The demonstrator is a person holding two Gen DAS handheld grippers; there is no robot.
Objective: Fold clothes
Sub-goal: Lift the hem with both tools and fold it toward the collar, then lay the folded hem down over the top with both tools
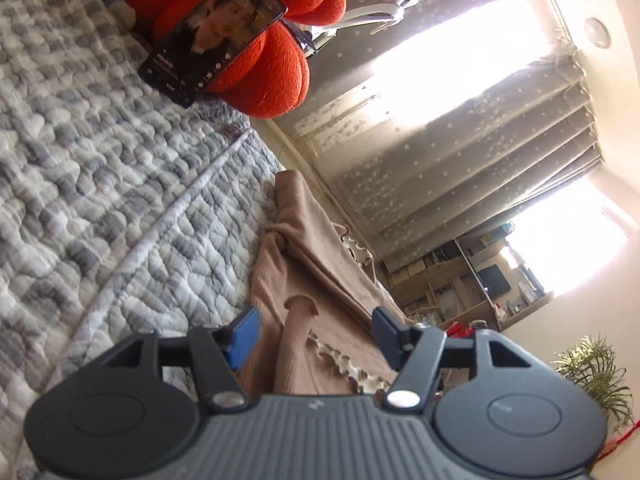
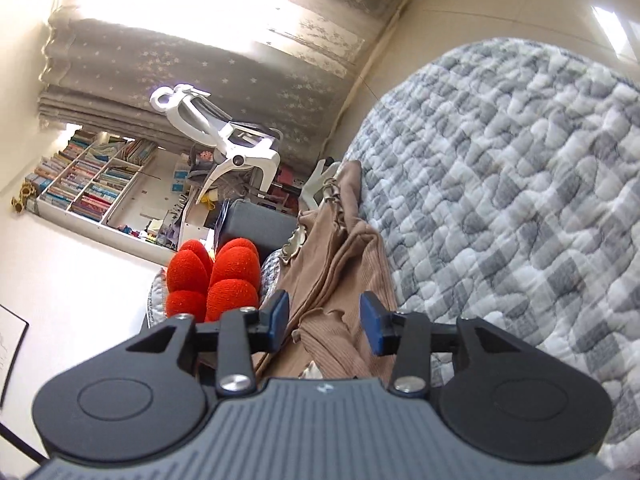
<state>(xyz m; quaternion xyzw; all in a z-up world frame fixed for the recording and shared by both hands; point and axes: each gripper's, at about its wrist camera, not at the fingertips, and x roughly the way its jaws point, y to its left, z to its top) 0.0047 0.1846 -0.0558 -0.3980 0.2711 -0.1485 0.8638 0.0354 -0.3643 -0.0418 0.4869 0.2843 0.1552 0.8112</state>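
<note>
A tan ribbed garment (image 1: 304, 264) with a cream ruffled trim lies crumpled along the edge of a grey-and-white checked quilt (image 1: 100, 184). My left gripper (image 1: 314, 334) is open, its blue pads on either side of a raised fold of the garment, not closed on it. In the right wrist view the same garment (image 2: 344, 264) runs away from me along the quilt (image 2: 520, 184). My right gripper (image 2: 324, 320) is open, straddling a bunched fold of the cloth.
An orange-red knot cushion (image 1: 276, 60) sits at the far end of the bed with a phone (image 1: 212, 36) leaning on it, screen lit. The cushion also shows in the right wrist view (image 2: 216, 276). A white desk chair (image 2: 224, 140), bookshelves (image 2: 92, 176) and curtains stand beyond the bed.
</note>
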